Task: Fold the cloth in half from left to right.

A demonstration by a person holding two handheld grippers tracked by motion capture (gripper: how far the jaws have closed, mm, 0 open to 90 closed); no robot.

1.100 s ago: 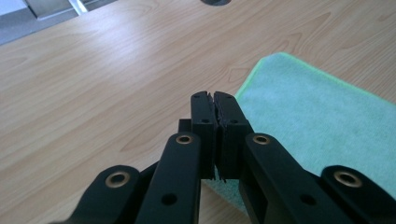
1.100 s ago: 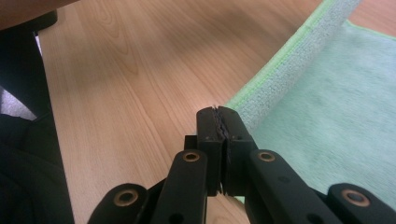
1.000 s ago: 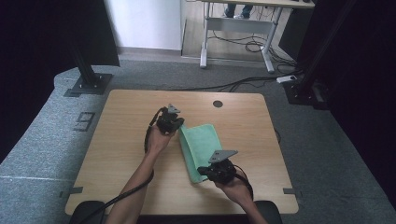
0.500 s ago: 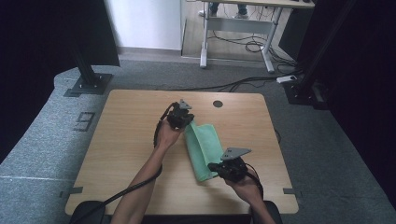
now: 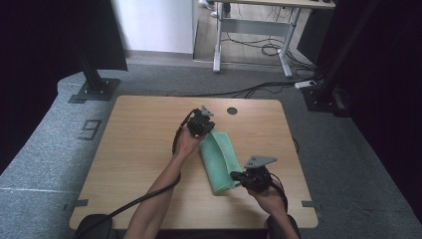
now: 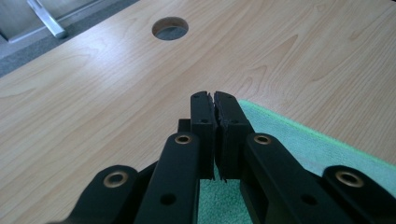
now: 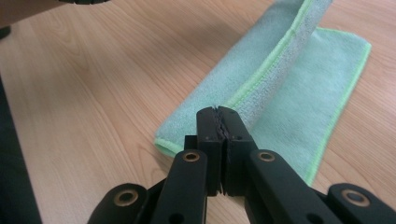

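Two grippers: both clamped on one cloth, one at each end.
Cloth (image 5: 219,162): green microfibre, folded lengthwise, lying on table (image 5: 139,149) right of centre.
Left gripper (image 5: 204,130): jaws pressed together, pinching far corner of cloth (image 6: 299,140).
Right gripper (image 5: 238,176): jaws pressed together on near edge, upper layer lifted (image 7: 275,74).
Handling: light, limp, no stiffness; sags between grips; likely grippy, not fragile.
Hold points: stitched hem at corners; keep both ends taut and level.
Risk: thin hem slipping free; layers skewing.

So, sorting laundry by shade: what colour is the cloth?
Mint green cloth with a brighter green hem, clearest in the right gripper view.
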